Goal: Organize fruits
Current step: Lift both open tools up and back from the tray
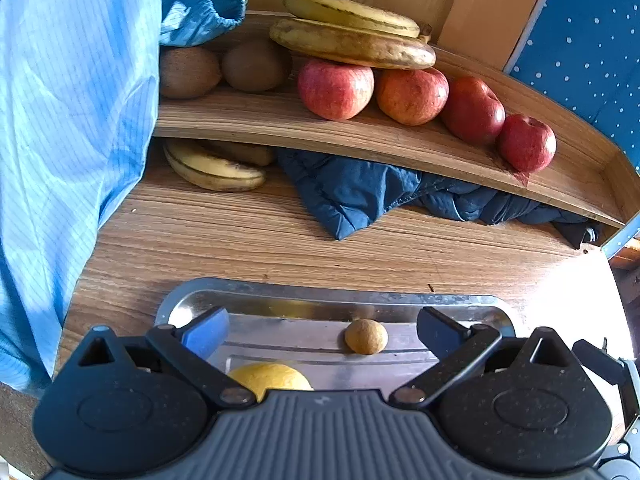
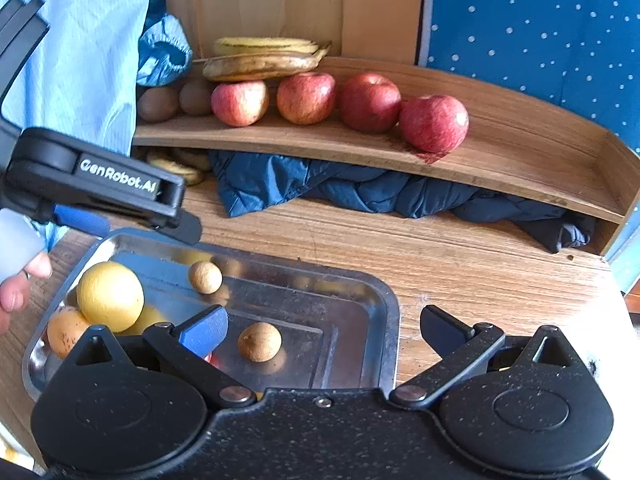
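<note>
Fruit is split between a shiny steel tray point(image 2: 360, 280) and a grained wooden shelf point(image 2: 520, 152): round yellow citrus point(image 2: 110, 296) and rough brown balls point(image 2: 259, 342) below, apples point(image 2: 434, 122) above. Left gripper point(image 1: 320, 330) and right gripper point(image 2: 324, 330) are spread wide, empty.

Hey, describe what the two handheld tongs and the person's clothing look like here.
Both are black speckled plastic tongs with round pivot housings and angled linkage arms. The right tongs carry one blue-padded finger and one dark finger. The left tongs have a ribbed grey body; seen side-on in the right wrist view, white "GenRobot.AI" lettering. The person wears a light blue pinstriped sleeve.
</note>
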Action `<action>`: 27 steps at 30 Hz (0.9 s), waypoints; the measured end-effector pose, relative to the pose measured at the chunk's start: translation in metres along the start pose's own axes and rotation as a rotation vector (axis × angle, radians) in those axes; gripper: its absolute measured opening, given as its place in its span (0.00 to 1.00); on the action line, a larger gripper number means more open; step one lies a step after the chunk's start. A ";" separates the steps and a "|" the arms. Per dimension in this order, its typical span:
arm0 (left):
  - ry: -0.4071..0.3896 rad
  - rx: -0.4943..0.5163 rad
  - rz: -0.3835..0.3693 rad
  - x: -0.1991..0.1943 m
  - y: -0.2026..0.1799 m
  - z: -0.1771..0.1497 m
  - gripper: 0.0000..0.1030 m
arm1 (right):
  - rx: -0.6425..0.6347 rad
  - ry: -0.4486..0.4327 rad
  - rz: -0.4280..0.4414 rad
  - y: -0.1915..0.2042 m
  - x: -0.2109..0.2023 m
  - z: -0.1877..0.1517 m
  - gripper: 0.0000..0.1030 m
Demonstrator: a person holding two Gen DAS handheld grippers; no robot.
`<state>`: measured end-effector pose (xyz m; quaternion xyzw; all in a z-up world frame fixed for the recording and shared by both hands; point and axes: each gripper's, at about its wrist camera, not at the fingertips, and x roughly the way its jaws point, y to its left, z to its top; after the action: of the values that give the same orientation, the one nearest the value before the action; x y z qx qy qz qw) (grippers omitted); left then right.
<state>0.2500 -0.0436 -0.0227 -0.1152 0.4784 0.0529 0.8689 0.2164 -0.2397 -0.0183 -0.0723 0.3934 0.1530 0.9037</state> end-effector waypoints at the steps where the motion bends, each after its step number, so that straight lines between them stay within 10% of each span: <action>1: -0.003 -0.001 0.000 -0.001 0.001 -0.001 0.99 | 0.002 -0.003 -0.005 0.000 -0.001 0.000 0.99; 27: -0.078 0.060 -0.049 -0.037 0.040 -0.022 0.99 | 0.036 -0.060 -0.138 0.037 -0.045 -0.006 0.99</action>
<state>0.2041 -0.0101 -0.0093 -0.0984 0.4425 0.0218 0.8911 0.1708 -0.2159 0.0104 -0.0782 0.3630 0.0854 0.9246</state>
